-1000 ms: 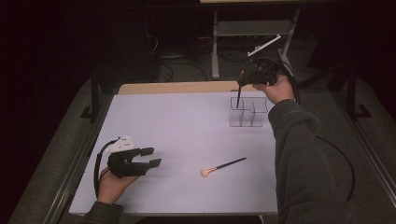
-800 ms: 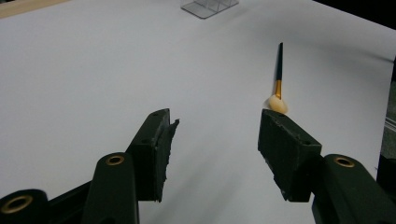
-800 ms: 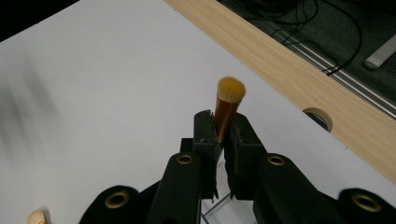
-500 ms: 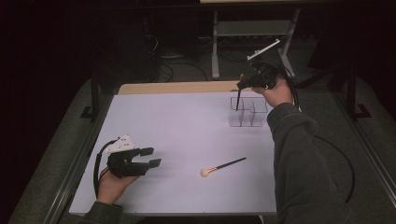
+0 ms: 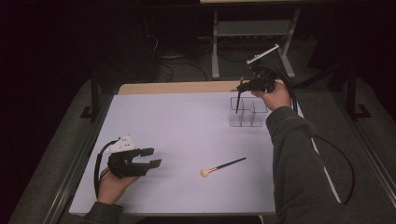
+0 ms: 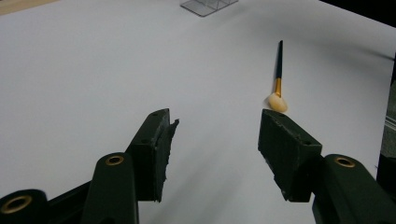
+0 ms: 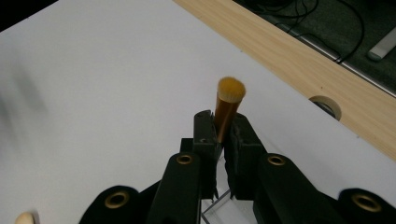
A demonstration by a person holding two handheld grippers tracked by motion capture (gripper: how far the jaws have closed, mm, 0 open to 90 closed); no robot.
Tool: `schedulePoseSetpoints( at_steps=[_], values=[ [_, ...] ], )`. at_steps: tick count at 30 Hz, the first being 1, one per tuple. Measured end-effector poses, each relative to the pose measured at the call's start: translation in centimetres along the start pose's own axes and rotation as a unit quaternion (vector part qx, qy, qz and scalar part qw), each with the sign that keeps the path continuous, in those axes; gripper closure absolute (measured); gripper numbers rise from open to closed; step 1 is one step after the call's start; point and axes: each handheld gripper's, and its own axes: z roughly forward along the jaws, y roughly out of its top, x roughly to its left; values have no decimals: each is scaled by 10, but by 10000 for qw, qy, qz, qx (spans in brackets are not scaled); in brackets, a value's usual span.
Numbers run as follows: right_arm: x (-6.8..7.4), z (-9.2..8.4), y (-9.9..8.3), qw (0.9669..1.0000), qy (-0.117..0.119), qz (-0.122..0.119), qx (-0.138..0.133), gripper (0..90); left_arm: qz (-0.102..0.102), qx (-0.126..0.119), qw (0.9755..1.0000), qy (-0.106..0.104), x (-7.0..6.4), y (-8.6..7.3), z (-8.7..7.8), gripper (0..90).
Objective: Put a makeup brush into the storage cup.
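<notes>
While the right claw [image 5: 243,87] squeezes the gold-necked makeup brush with the dark handle [image 5: 239,100] above the clear plastic box [image 5: 246,113] on the white tabletop [image 5: 187,130], it should lower it straight and slowly; the left claw [image 5: 154,157] rests open and empty.

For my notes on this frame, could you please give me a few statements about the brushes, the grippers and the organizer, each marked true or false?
1. The right gripper is shut on a brush. True.
2. The left gripper holds the second brush. False: its jaws stand open and empty, and that brush lies on the table.
3. The held brush hangs above the clear organizer. True.
4. The organizer stands beside the left gripper. False: it stands at the far right, near the right gripper.
</notes>
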Motion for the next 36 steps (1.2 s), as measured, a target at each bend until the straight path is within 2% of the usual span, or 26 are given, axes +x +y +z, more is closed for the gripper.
schedulePoseSetpoints(
  at_steps=[5, 6, 24, 36],
  values=[
    [-1, 4, -4, 10000, -3, 25, 8, 827, -28, -2, 10000, -6, 0, 0, 0, 437],
    [-1, 4, -4, 10000, -17, 17, 11, 827, -100, -63, 9999, -18, -1, 0, 1, 437],
    [-2, 14, -15, 10000, -15, 28, 29, 827, -16, 3, 10000, -34, -1, 0, 1, 437],
    [0, 21, -18, 9998, -20, 67, 160, 826, 16, 22, 10000, -28, -1, 0, 1, 437]
  ],
)
